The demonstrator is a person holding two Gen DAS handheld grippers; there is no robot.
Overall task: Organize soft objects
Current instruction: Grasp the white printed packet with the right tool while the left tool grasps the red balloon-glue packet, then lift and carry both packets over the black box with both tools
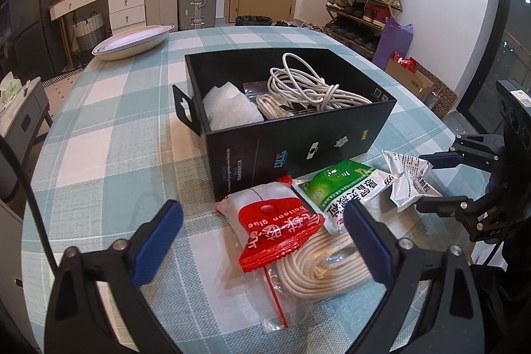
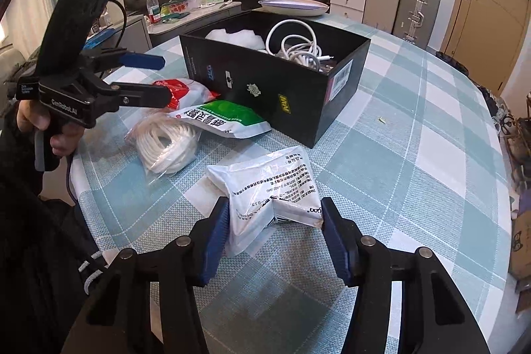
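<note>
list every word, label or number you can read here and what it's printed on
"balloon glue": red packet, seen upside down.
"666": green and white sachet.
"GenRobot.AI": body of the left gripper.
Chinese print on the white pouch held in the right gripper: too small to read.
Logos and fine print on the black box: blurred.

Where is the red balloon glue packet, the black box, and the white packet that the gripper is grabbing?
red balloon glue packet (image 1: pixel 277 233): left wrist view, on its red printed label.
black box (image 1: pixel 298 145): left wrist view, on its near outer wall.
white packet (image 2: pixel 265 191): right wrist view, on its crumpled printed face.
</note>
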